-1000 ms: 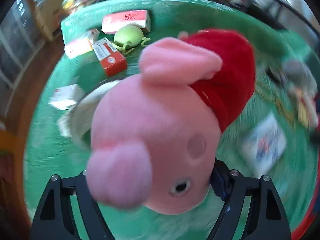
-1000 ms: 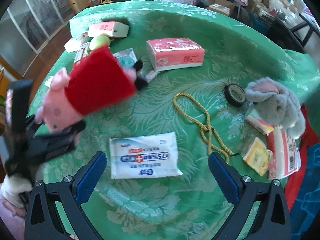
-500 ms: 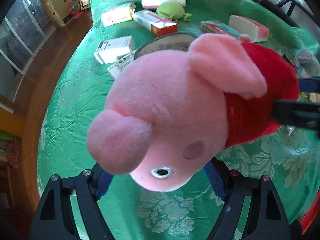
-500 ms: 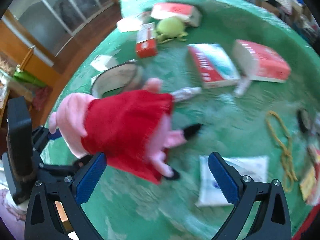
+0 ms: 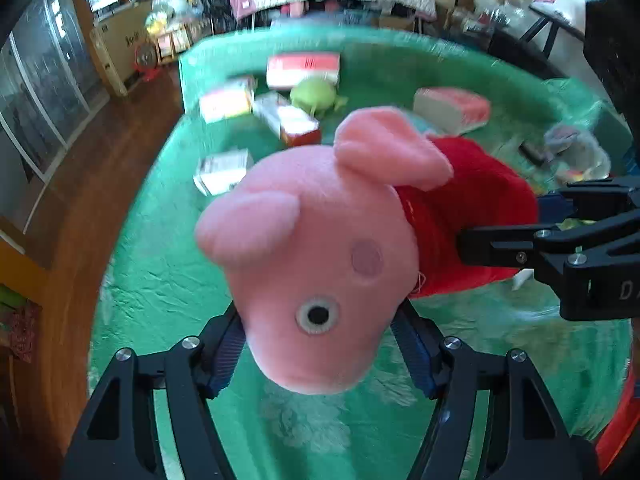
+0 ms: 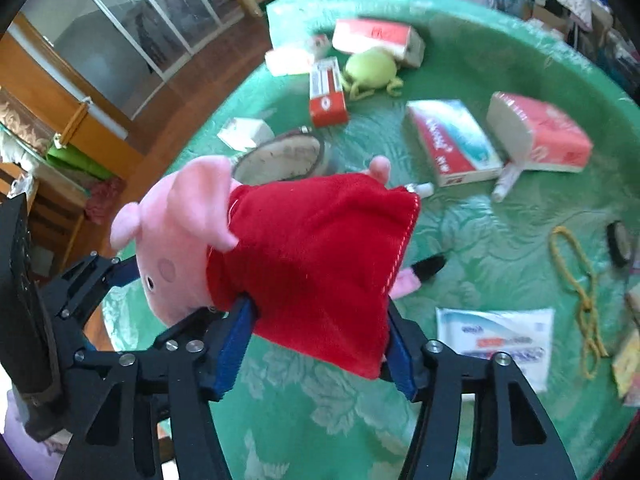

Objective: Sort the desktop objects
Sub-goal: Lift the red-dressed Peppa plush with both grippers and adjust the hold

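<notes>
A pink pig plush [image 5: 320,248] in a red dress hangs above the green table. My left gripper [image 5: 320,360] has the pig's head between its blue pads, and its jaws are closing on the head. In the right wrist view the plush [image 6: 312,256] lies sideways, with the left gripper [image 6: 92,280] at its snout. My right gripper [image 6: 318,350] has the red dress between its pads, which touch the cloth on both sides as the jaws close. In the left wrist view the right gripper [image 5: 500,224] comes in from the right onto the dress.
On the green tablecloth [image 6: 500,248] lie red tissue packs [image 6: 540,136], a toothpaste box [image 6: 452,140], a green plush [image 6: 372,70], a red box [image 6: 326,94], a round mirror [image 6: 280,156], a yellow rope [image 6: 576,276] and a wipes pack [image 6: 496,340]. The wooden floor [image 5: 80,168] lies beyond the left edge.
The right gripper swung left from over the wipes pack to the plush and closed its wide jaws around the red dress. The left gripper lifted the plush, its jaws narrower.
</notes>
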`<move>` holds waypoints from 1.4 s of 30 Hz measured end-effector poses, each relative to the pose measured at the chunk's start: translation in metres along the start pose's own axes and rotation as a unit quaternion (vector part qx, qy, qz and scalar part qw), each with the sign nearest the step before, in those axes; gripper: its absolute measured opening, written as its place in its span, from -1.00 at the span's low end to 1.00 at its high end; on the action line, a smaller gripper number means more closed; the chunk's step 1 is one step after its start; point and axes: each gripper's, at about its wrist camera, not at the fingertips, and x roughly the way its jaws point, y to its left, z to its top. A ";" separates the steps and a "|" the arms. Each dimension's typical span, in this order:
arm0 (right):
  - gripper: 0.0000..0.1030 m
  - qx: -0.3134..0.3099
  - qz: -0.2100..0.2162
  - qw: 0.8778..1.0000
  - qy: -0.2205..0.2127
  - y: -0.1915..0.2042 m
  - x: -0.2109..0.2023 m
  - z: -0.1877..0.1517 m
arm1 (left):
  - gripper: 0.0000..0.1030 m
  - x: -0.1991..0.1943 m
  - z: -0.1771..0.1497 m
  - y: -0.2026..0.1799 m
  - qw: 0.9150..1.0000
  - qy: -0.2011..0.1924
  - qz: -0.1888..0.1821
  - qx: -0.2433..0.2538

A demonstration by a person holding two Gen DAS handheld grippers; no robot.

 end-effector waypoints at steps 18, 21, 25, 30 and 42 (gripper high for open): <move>-0.59 0.040 -0.012 0.999 -0.004 0.015 -0.064 -0.070 | 0.26 -0.042 -0.025 0.010 0.999 0.034 0.008 -0.039; 0.99 0.048 -0.007 0.999 0.000 0.016 -0.055 -0.068 | 0.26 -0.029 -0.031 0.023 0.997 0.051 0.006 -0.049; 0.96 0.045 -0.001 0.999 0.007 0.025 -0.038 -0.058 | 0.26 -0.014 -0.038 0.043 0.995 0.065 0.003 -0.069; 0.98 0.043 0.004 0.999 0.024 0.031 -0.008 -0.044 | 0.41 0.019 -0.038 0.052 0.992 0.094 -0.016 -0.079; 0.99 0.060 0.014 0.996 0.068 0.020 0.058 -0.017 | 0.89 0.081 -0.026 0.047 0.993 0.114 -0.012 -0.033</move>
